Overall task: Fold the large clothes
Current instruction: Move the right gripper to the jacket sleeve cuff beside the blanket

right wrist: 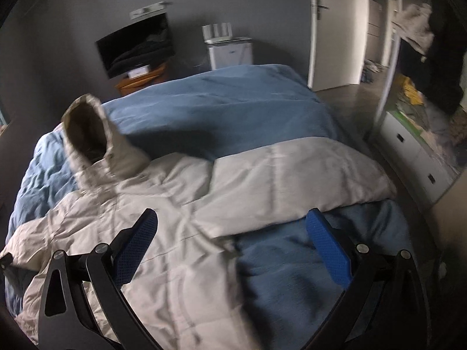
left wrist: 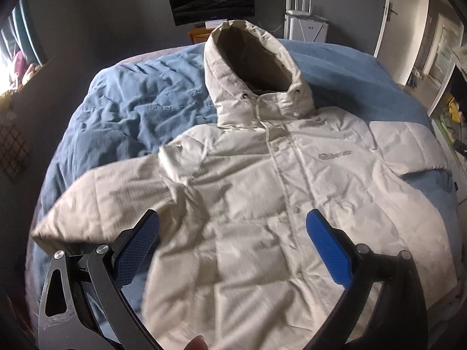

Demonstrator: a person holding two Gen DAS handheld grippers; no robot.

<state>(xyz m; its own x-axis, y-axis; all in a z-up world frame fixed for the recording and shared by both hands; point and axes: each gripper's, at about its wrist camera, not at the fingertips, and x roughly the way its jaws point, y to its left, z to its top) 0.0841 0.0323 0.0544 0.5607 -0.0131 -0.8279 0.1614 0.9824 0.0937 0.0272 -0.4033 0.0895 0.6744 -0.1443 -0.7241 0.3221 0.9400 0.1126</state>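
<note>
While the cream quilted puffer jacket with a hood (left wrist: 262, 204) lies face up and buttoned on the blue rumpled bed cover (left wrist: 131, 110), nothing of the fold looks started: both sleeves are spread outward and the hood (left wrist: 251, 55) stands up toward the far wall. The left gripper (left wrist: 232, 248) hangs over the lower front of the jacket with its blue-padded fingers (left wrist: 137, 250) wide apart and nothing between them. The right gripper (right wrist: 230, 248) hangs over the jacket's side, near where the sleeve (right wrist: 292, 172) stretches across the cover, its fingers (right wrist: 328, 250) likewise spread and holding nothing.

My judgement is that the step in hand is taking hold of a sleeve or side edge to bring it over the chest. To do it well, each gripper should bite a full thickness of padded cloth at a seam or cuff, not just the slippery outer shell, since puffy fabric tends to slide out of a shallow pinch. Lifting only enough to clear the body, then laying the sleeve flat along the button placket (left wrist: 280, 157), should keep the bulk even. Pressing air out after each fold would help the stack stay put.

On the chest a grey printed logo (left wrist: 335, 156) reads roughly "liberate", with a small mark before it. No other writing is legible; the dark screen (left wrist: 210, 0) on the wall shows none.
</note>
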